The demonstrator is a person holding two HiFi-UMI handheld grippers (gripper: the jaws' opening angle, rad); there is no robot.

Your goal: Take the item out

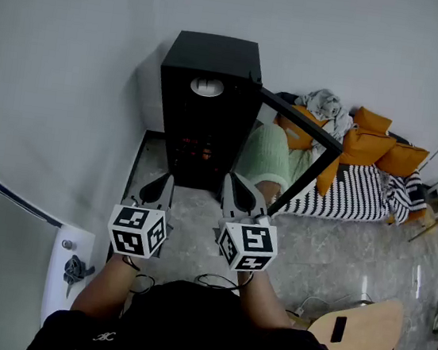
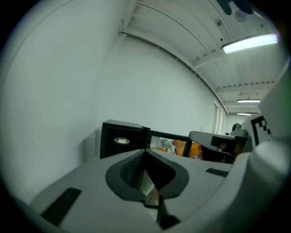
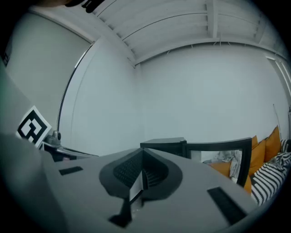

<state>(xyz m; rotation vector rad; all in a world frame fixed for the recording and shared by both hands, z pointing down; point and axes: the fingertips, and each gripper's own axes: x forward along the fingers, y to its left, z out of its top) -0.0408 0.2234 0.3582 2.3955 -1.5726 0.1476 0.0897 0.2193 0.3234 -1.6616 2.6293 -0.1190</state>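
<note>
A black cabinet (image 1: 208, 109) stands against the wall with its glass door (image 1: 300, 133) swung open to the right. Dim reddish items (image 1: 198, 150) show on a shelf inside; I cannot tell what they are. A round white thing (image 1: 206, 87) lies on the cabinet's top. Both grippers hover side by side just in front of the opening. The left gripper (image 1: 166, 179) has its jaws together with nothing between them, and so does the right gripper (image 1: 232, 180). The cabinet (image 2: 120, 139) appears beyond the left gripper (image 2: 145, 152), and also as the cabinet (image 3: 163, 146) beyond the right gripper (image 3: 142, 152).
A striped mattress (image 1: 361, 193) with orange cushions (image 1: 382, 148) lies to the right behind the door. A wooden board (image 1: 359, 325) sits on the marble floor at the lower right. A white fixture (image 1: 68, 258) stands at the lower left by the wall.
</note>
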